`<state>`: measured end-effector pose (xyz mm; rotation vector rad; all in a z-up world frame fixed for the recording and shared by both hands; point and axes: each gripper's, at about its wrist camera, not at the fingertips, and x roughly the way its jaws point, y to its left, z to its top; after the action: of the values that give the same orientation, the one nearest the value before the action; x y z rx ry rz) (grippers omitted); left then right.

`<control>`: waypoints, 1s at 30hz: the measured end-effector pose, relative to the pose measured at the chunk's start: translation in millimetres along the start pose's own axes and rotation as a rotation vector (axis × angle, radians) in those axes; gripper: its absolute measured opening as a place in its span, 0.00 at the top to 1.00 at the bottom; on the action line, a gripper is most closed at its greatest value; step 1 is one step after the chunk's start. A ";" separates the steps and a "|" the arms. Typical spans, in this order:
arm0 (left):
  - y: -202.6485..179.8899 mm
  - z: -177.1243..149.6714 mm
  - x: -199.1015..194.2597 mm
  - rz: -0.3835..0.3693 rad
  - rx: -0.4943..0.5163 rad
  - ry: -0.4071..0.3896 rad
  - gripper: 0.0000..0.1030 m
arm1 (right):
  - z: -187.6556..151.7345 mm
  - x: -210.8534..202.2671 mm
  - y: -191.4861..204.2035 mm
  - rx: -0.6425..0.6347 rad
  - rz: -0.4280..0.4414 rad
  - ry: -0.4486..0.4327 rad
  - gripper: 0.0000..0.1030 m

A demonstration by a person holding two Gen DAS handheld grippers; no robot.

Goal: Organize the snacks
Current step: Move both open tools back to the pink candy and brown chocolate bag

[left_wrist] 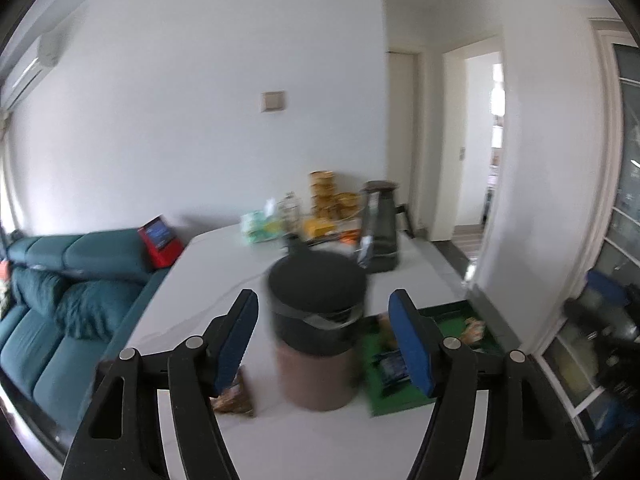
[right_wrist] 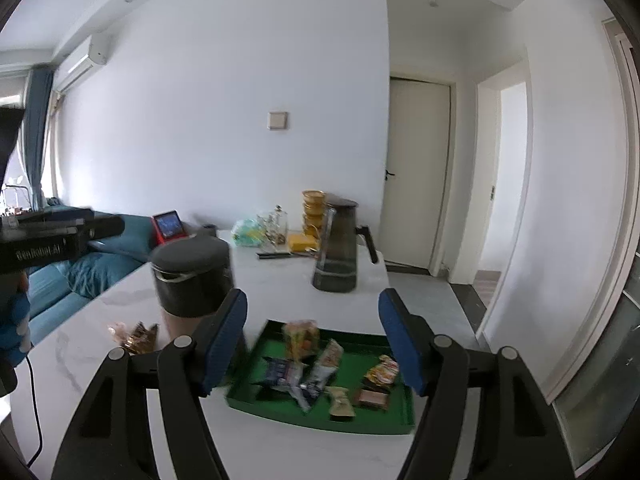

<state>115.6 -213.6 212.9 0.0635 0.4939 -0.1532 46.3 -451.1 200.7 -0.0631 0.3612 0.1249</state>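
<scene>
1. Left gripper point(left_wrist: 324, 344) is up over the white table point(left_wrist: 224, 280) with its jaws apart and nothing pinched; the blue pads point(left_wrist: 236, 340) sit either side of the dark-lidded jar point(left_wrist: 316, 320) in the picture but aren't touching it
2. That jar stands upright on the table just left of the green tray point(right_wrist: 320, 420), and the left wrist view is pretty blurry
3. Right gripper point(right_wrist: 312, 344) is spread wide too, empty, hovering above the tray's near side
4. Snacks: a bunch of snack packets point(right_wrist: 316, 376) lie loose inside the tray, and one brownish packet point(right_wrist: 136, 338) sits on the table left of the jar, outside the tray
5. Far end of the table has a smoky glass pitcher point(right_wrist: 338, 256), stacked yellow bowls point(right_wrist: 312, 210) and a greenish bag point(right_wrist: 248, 234)
6. Teal sofa point(left_wrist: 60, 320) runs along the left
</scene>
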 end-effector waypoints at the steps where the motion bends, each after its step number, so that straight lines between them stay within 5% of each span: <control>1: 14.7 -5.8 -0.3 0.017 -0.017 0.015 0.40 | -0.3 -2.3 6.5 -0.004 0.010 0.000 0.24; 22: 269.0 -99.8 -28.7 0.310 -0.264 0.165 0.40 | 13.7 5.5 148.2 -0.045 0.126 0.025 0.24; 30: 321.9 -130.4 -8.1 0.309 -0.342 0.246 0.40 | 4.0 35.1 195.6 -0.064 0.160 0.109 0.23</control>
<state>99.7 117.7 109.8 -0.1773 0.7421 0.2459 54.2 -253.1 184.2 -0.1045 0.4715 0.2917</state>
